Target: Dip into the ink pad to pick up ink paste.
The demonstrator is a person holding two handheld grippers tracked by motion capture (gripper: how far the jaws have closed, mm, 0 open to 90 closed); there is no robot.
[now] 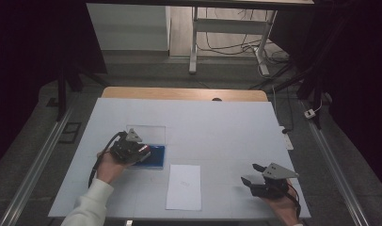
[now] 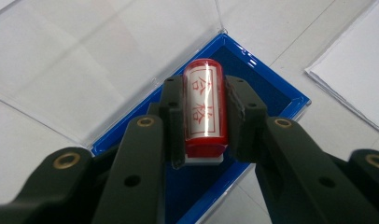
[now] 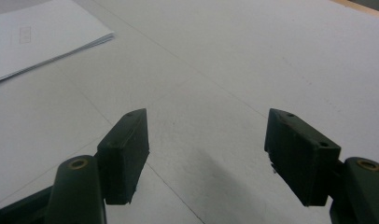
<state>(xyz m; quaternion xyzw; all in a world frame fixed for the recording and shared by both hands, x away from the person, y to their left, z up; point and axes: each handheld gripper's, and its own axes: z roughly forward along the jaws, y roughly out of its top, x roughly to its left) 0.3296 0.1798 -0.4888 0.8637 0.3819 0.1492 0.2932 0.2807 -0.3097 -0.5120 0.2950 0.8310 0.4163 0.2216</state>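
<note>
Stamp lengthwise between left gripper jaws (clamped)

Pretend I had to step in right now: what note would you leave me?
Left gripper: shut on the red stamp, held over the blue ink pad; its clear lid lies open.
Right gripper: open, holding nothing, low over the table.
Paper sheets lie between the two grippers.
Done: stamp picked up.
Left, probably: ink it, stamp the paper. Contact with the pad can't be judged.
</note>
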